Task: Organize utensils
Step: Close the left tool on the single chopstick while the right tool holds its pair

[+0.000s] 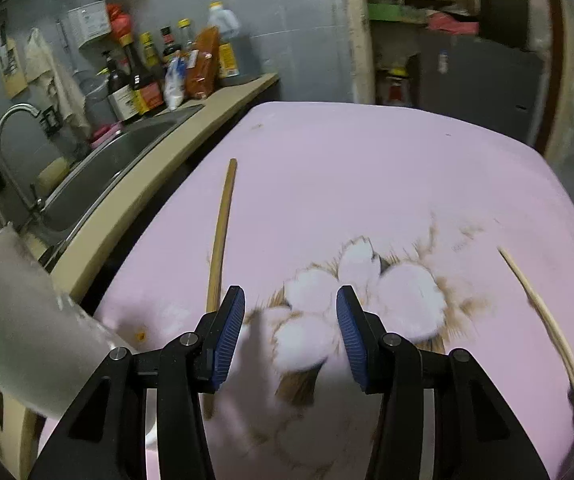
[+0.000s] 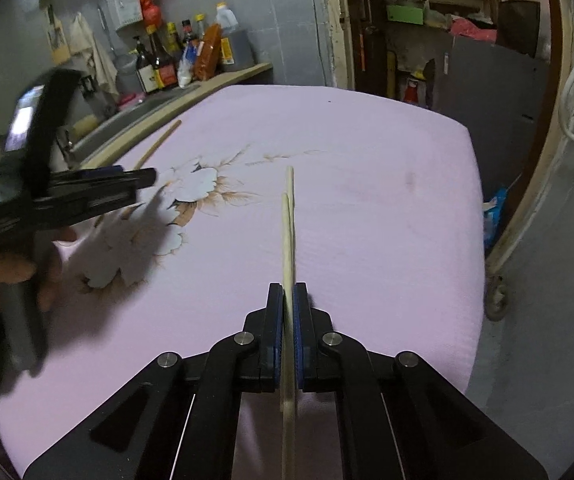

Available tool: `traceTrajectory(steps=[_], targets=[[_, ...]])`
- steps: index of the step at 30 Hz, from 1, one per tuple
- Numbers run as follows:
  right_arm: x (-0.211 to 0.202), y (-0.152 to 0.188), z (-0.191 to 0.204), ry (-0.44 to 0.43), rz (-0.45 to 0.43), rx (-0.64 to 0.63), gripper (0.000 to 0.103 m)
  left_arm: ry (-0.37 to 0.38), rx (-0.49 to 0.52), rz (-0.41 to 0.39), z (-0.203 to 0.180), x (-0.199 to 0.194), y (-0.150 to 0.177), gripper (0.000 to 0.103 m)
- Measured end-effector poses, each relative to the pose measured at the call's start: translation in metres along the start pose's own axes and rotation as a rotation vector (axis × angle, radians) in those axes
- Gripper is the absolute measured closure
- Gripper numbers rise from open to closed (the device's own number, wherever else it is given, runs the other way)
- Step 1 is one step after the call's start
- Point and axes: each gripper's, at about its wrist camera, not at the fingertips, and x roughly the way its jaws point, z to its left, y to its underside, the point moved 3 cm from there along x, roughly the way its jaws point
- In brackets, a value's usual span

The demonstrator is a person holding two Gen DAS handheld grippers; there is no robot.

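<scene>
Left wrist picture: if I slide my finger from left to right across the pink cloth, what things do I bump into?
White cup → brown stick → left hand-held gripper, open over the flower print → pale chopsticks.

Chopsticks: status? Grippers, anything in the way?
Right gripper shut on chopsticks. Left gripper open, empty. Brown stick lies on cloth. Nothing blocking.

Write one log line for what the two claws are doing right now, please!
right claw: shut on pale chopsticks | left claw: open, empty, over pink cloth | brown stick: lying on cloth
</scene>
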Motion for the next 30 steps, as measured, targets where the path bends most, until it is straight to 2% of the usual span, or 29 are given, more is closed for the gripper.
traceTrajectory(steps=[5, 7, 9, 12, 15, 20, 21, 22, 23, 25, 28, 30], targets=[[0.001, -0.001, -0.002, -0.032, 0.005, 0.009, 0.1, -0.081, -0.028, 0.002, 0.005, 0.01, -0.013, 0.059], [0.002, -0.001, 0.001, -0.03, 0.005, 0.006, 0.1, -0.103, -0.051, -0.001, 0.014, 0.013, -0.016, 0.05], [0.003, -0.001, 0.002, -0.032, 0.006, 0.008, 0.1, -0.113, -0.068, 0.014, 0.021, 0.019, -0.019, 0.047], [0.003, -0.001, 0.004, -0.034, 0.008, 0.004, 0.1, -0.098, -0.084, 0.055, 0.027, 0.029, -0.02, 0.047], [0.003, -0.001, 0.004, -0.039, 0.011, 0.012, 0.1, -0.038, -0.122, 0.116, 0.03, 0.039, -0.018, 0.047], [0.001, 0.002, 0.004, -0.044, 0.012, 0.023, 0.1, 0.003, -0.149, 0.129, 0.035, 0.038, -0.02, 0.049], [0.001, 0.002, 0.003, -0.045, 0.013, 0.026, 0.1, 0.015, -0.16, 0.13, 0.035, 0.037, -0.02, 0.056], [0.001, 0.002, 0.003, -0.046, 0.013, 0.029, 0.1, 0.04, -0.167, 0.142, 0.035, 0.037, -0.019, 0.076], [0.001, 0.002, 0.003, -0.046, 0.014, 0.032, 0.1, 0.08, -0.175, 0.192, 0.034, 0.041, -0.017, 0.082], [0.001, 0.002, 0.003, -0.044, 0.013, 0.038, 0.1, 0.085, -0.175, 0.184, 0.034, 0.039, -0.019, 0.087], [-0.001, 0.003, 0.003, -0.047, 0.011, 0.05, 0.1, 0.094, -0.188, 0.187, 0.038, 0.038, -0.019, 0.088], [-0.001, 0.004, 0.002, -0.047, 0.01, 0.052, 0.1, 0.055, -0.155, 0.164, 0.034, 0.034, -0.017, 0.088]])
